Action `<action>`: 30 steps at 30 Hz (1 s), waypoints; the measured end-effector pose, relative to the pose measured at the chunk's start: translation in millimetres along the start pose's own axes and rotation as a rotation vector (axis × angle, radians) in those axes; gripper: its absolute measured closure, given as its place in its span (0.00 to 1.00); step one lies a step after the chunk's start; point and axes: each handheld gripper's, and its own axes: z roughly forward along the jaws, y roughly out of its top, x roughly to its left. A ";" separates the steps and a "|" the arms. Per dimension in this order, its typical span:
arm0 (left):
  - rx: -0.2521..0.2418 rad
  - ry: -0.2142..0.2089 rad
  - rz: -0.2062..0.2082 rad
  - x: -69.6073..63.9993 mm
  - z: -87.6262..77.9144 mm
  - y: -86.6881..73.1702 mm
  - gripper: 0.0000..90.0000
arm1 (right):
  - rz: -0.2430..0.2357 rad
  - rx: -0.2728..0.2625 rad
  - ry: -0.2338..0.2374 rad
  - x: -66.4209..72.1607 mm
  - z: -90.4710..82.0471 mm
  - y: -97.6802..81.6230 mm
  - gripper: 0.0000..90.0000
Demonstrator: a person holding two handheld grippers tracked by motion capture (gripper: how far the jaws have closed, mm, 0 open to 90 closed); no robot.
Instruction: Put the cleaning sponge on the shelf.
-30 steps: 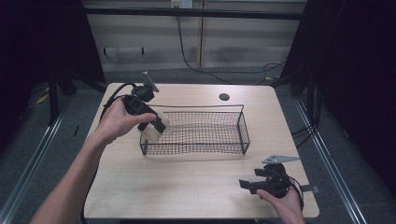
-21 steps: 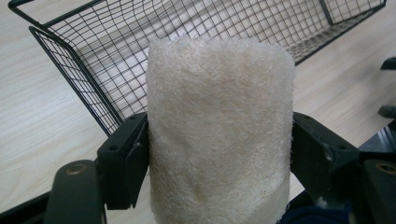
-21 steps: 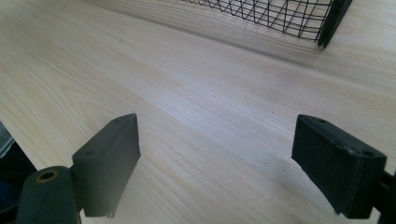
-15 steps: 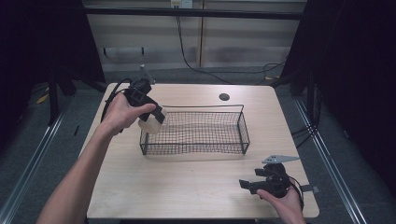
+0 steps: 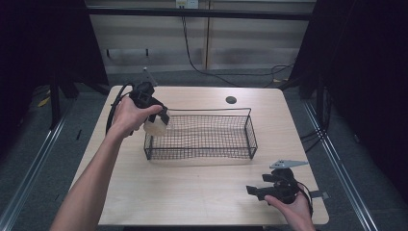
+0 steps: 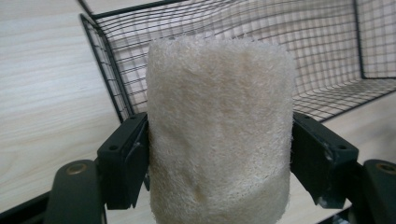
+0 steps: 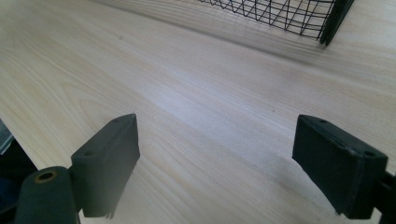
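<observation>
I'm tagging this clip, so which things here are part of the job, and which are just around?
In the job:
- loofah, clamped in the left gripper
- wire basket, which the loofah hangs over at its left end

Just around:
- right gripper, open and idle near the table's front edge
- round hole in the tabletop
- cables on the floor behind

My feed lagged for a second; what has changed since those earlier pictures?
The left tool, still clamping the loofah sponge, carried it from the wire basket's outer left end to over its rear-left corner. The right tool stayed near the table's front edge, jaws just opening, nothing between.
</observation>
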 end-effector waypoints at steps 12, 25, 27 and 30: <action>0.048 0.023 -0.068 -1.1 29.0 -2.2 0.30 | 0.001 0.004 0.000 0.2 0.5 0.1 0.16; 0.078 0.058 -0.092 -7.9 50.1 -3.1 0.30 | -0.003 0.008 0.003 1.1 0.7 0.1 0.16; 0.093 0.061 -0.113 -6.7 57.1 -3.2 0.30 | -0.003 0.008 0.004 0.9 0.9 0.3 0.16; 0.095 0.064 -0.123 -3.5 61.6 -3.3 0.30 | -0.007 0.009 0.006 1.4 0.6 0.0 0.16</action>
